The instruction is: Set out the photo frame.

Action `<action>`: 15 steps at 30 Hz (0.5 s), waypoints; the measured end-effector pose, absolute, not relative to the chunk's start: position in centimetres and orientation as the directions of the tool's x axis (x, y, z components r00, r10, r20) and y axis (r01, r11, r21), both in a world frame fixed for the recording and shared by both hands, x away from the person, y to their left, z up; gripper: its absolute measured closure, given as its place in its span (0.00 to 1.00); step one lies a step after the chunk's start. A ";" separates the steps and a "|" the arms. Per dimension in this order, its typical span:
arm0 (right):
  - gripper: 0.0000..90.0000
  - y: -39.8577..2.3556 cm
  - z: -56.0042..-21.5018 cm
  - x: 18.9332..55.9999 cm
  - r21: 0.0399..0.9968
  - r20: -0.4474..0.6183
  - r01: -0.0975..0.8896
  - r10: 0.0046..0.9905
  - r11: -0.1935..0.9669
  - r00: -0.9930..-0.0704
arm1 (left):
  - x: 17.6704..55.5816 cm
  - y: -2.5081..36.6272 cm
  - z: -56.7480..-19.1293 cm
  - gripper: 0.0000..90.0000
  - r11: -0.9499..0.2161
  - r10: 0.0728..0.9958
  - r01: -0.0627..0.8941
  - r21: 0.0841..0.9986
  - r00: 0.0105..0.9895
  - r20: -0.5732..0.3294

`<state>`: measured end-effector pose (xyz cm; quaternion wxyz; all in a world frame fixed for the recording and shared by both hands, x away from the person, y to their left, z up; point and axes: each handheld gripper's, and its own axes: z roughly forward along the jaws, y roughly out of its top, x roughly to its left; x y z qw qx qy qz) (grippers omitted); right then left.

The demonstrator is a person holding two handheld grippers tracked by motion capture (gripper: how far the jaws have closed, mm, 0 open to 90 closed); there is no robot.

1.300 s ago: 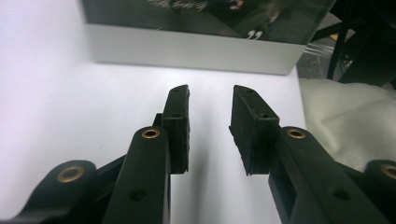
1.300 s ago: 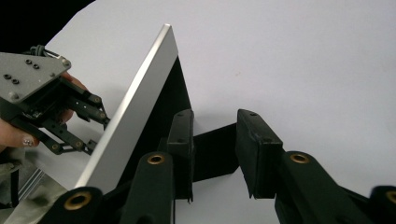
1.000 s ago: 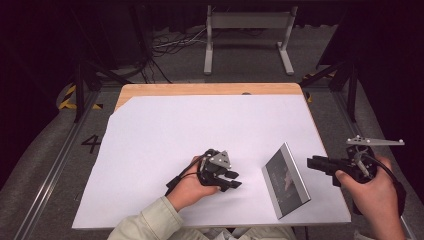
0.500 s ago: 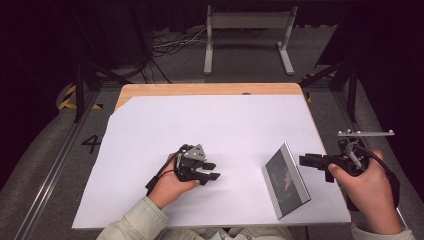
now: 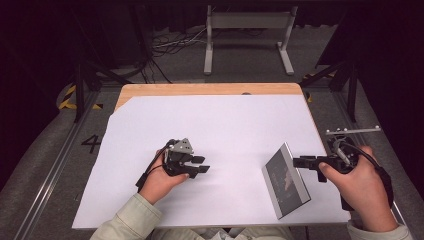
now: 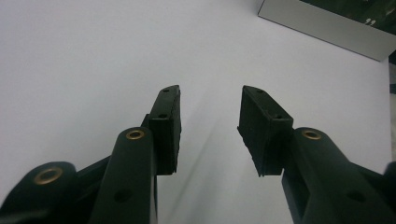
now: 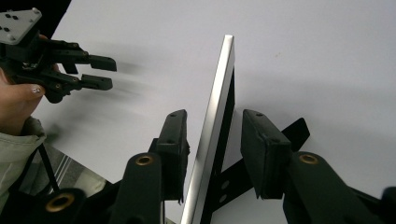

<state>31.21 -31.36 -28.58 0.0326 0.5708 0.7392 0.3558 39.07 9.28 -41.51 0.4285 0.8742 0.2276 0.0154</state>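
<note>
A silver-edged picture frame (image 5: 286, 182) with a dark picture stands tilted on the white table (image 5: 235, 125), near the front right. My right gripper (image 5: 296, 161) is open, and its jaws straddle the frame's thin upper edge (image 7: 219, 88) with a gap on each side (image 7: 213, 115). The frame's black back stand (image 7: 289, 133) shows behind the right jaw. My left gripper (image 5: 202, 165) rests low over the table left of centre, open, with nothing between its jaws (image 6: 208, 91). It points toward the frame (image 6: 327, 23). The right gripper view also shows the left gripper (image 7: 105, 72).
A white sheet covers the table, with a bare wooden strip (image 5: 210, 89) along the far edge. A metal stand (image 5: 247, 30) and cables lie on the floor beyond. A forearm in a pale sleeve (image 5: 130, 222) comes in at the bottom left.
My left gripper has drawn back to the left, away from the frame. My right gripper has moved left onto the frame's edge. The frame stays where it was.
</note>
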 end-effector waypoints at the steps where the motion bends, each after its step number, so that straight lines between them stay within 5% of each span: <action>1: 0.69 -31.3 -28.5 31.3 0.557 0.355 0.825 0.869 0.098 -0.343 | 39.1 9.3 -41.5 0.66 -0.527 0.413 0.383 0.758 0.895 -0.166; 15: 0.68 -30.1 -29.0 32.0 0.468 0.336 0.875 0.890 0.127 -0.309 | 39.2 9.6 -41.4 0.66 -0.524 0.431 0.385 0.760 0.889 -0.153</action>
